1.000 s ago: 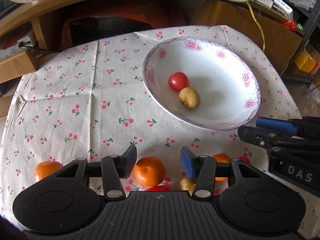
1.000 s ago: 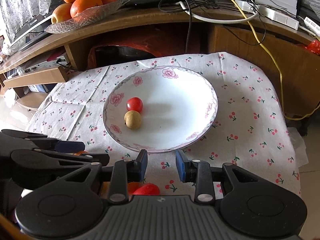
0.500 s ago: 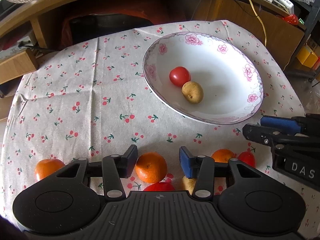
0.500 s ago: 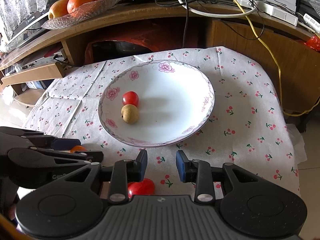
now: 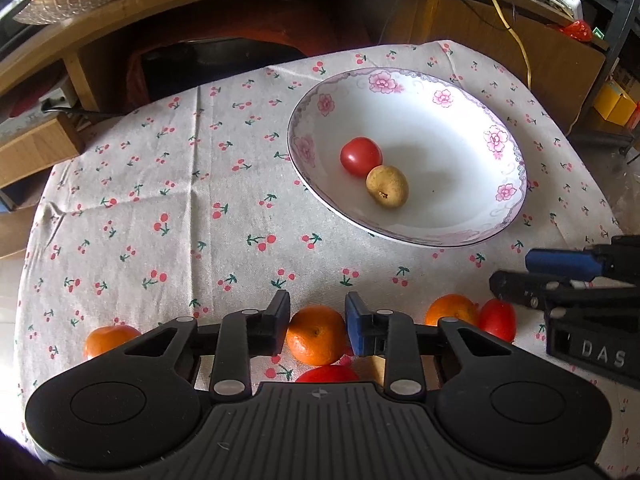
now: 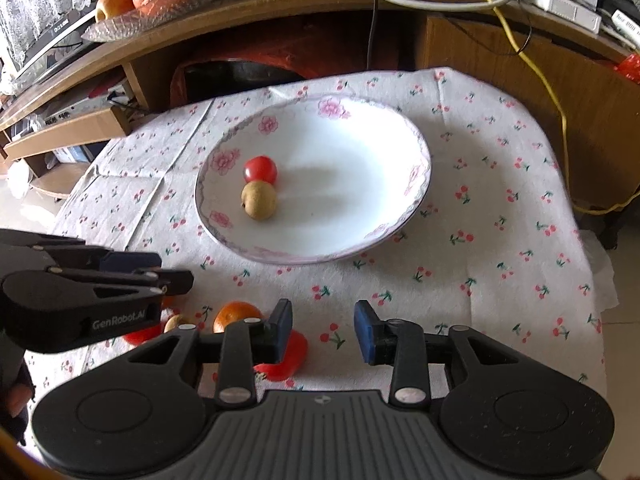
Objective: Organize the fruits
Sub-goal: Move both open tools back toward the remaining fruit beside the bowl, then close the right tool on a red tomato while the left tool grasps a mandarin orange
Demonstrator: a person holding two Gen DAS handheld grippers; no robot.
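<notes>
left gripper (image 5: 316, 322) open astride mandarin (image 5: 316, 335)

White flowery plate (image 5: 504, 184) has a red tomato (image 5: 361, 157) touching a tan fruit (image 5: 387, 186); oranges (image 5: 317, 335) and another tomato (image 5: 497, 320) sit loose on the desk.

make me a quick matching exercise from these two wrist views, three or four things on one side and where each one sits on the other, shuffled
Things:
1. brown fruit
2. middle orange
3. glass dish of oranges
4. yellow cable

Places:
A. on the wooden shelf behind the table
B. in the floral plate, touching a red tomato
C. running down from the desk on the right
D. on the cloth between the left gripper fingers

Pairs: 1-B, 2-D, 3-A, 4-C
</notes>
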